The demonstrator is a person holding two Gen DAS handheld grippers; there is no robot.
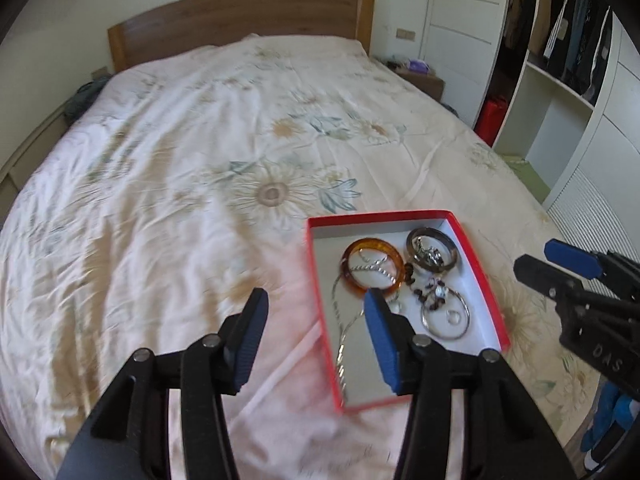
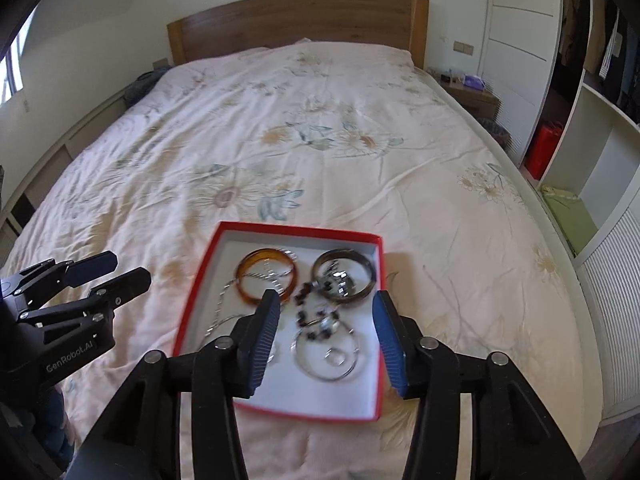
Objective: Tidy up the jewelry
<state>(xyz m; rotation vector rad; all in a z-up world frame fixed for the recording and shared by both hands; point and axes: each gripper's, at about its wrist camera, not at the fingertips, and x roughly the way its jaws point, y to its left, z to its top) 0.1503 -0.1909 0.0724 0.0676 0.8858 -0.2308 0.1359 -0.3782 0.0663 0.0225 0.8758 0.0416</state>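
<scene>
A shallow red box (image 1: pixel 476 256) (image 2: pixel 200 280) with a white inside lies on the flowered bedspread. In it rest an amber bangle (image 1: pixel 349 262) (image 2: pixel 245 270), a dark bangle (image 1: pixel 450 240) (image 2: pixel 368 268), a thin silver hoop (image 1: pixel 466 316) (image 2: pixel 304 362), a dark bead strand (image 1: pixel 424 290) (image 2: pixel 308 312) and a silver chain (image 1: pixel 340 336) (image 2: pixel 218 312). My left gripper (image 1: pixel 316 300) (image 2: pixel 110 270) hangs open above the box's left edge, holding nothing. My right gripper (image 2: pixel 324 304) (image 1: pixel 536 258) hovers open over the box, also holding nothing.
The bed (image 1: pixel 180 140) (image 2: pixel 320 120) has a wooden headboard (image 1: pixel 240 12) (image 2: pixel 296 20). A nightstand (image 2: pixel 472 96) stands at its far right. An open wardrobe with shelves (image 1: pixel 560 80) (image 2: pixel 592 120) lines the right side. The box sits near the bed's front right part.
</scene>
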